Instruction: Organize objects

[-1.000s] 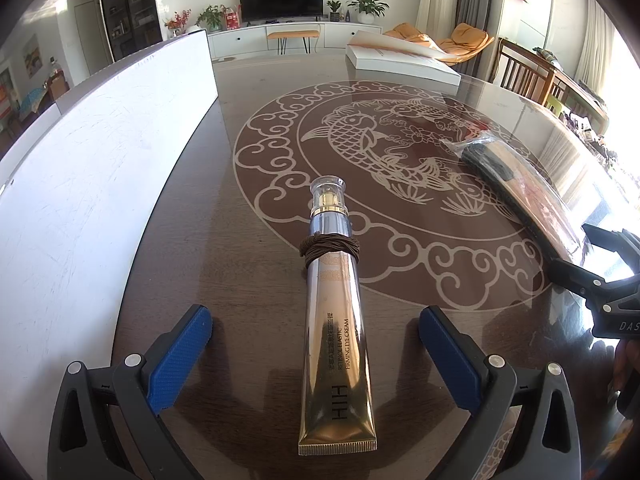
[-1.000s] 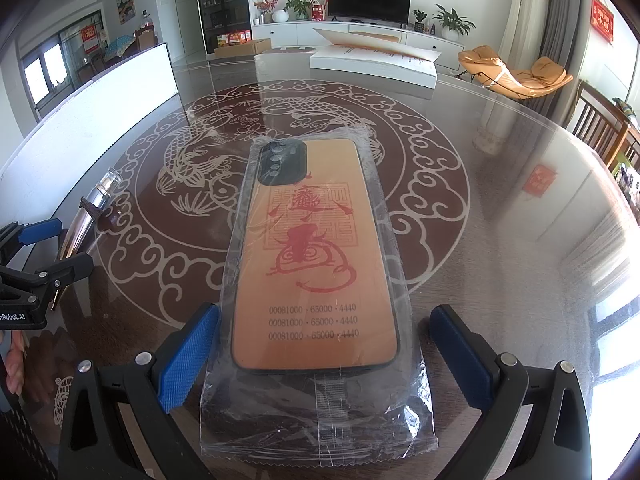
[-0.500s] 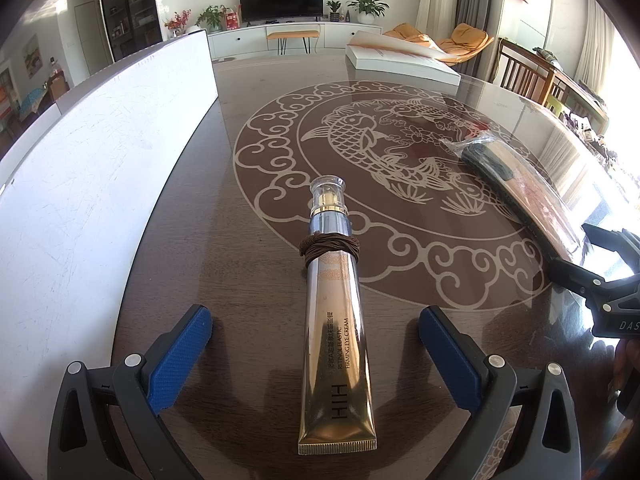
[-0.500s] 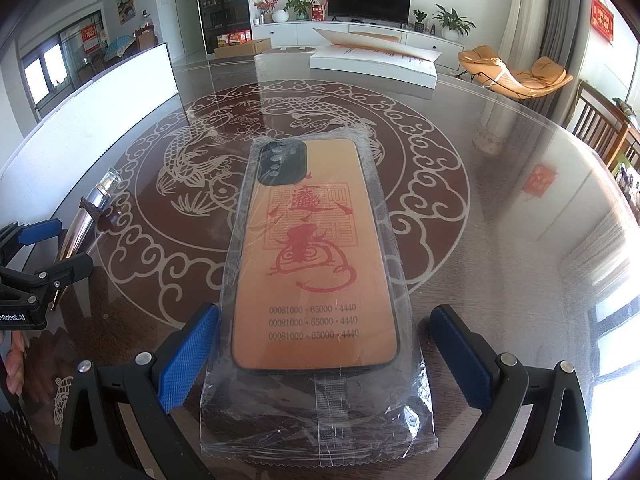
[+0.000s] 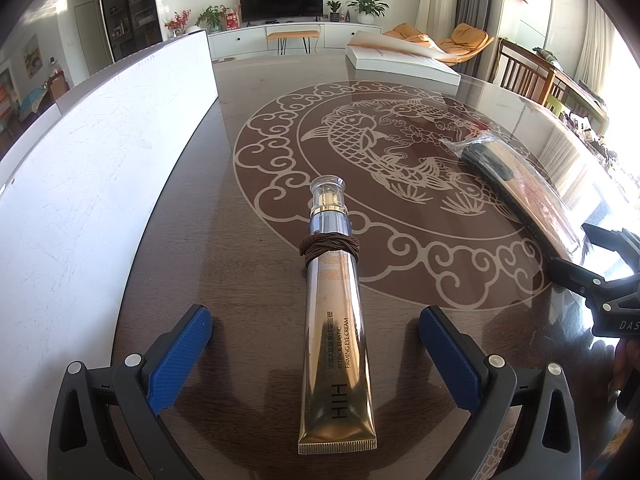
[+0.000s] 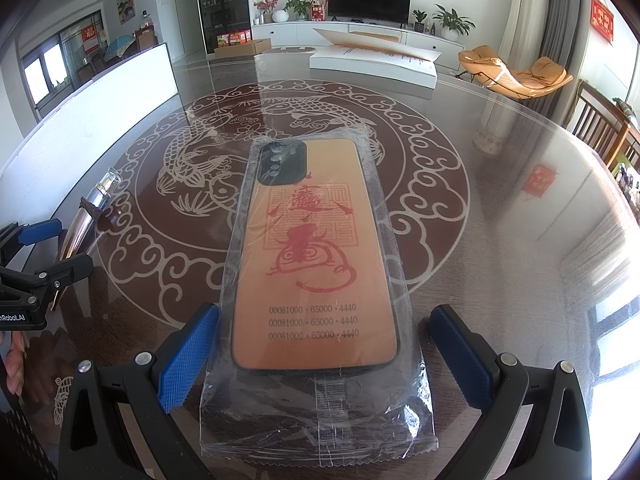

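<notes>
A gold eye-cream tube (image 5: pixel 336 332) with a clear cap and a brown hair tie wound round its neck lies flat on the table, cap pointing away. My left gripper (image 5: pixel 316 332) stands open with the tube's lower end between its blue pads, touching neither. An orange phone case (image 6: pixel 316 264) with red print, sealed in a clear plastic bag, lies between the open fingers of my right gripper (image 6: pixel 324 336). The case (image 5: pixel 532 200) also shows at the right of the left wrist view, and the tube (image 6: pixel 86 216) at the left of the right wrist view.
The round glass-topped table (image 5: pixel 400 160) carries a fish pattern. A long white board (image 5: pixel 92 168) stands along its left side. A flat white box (image 6: pixel 372 64) lies at the far edge. Wooden chairs (image 5: pixel 528 72) stand to the right. A hand (image 6: pixel 14 360) holds the left gripper.
</notes>
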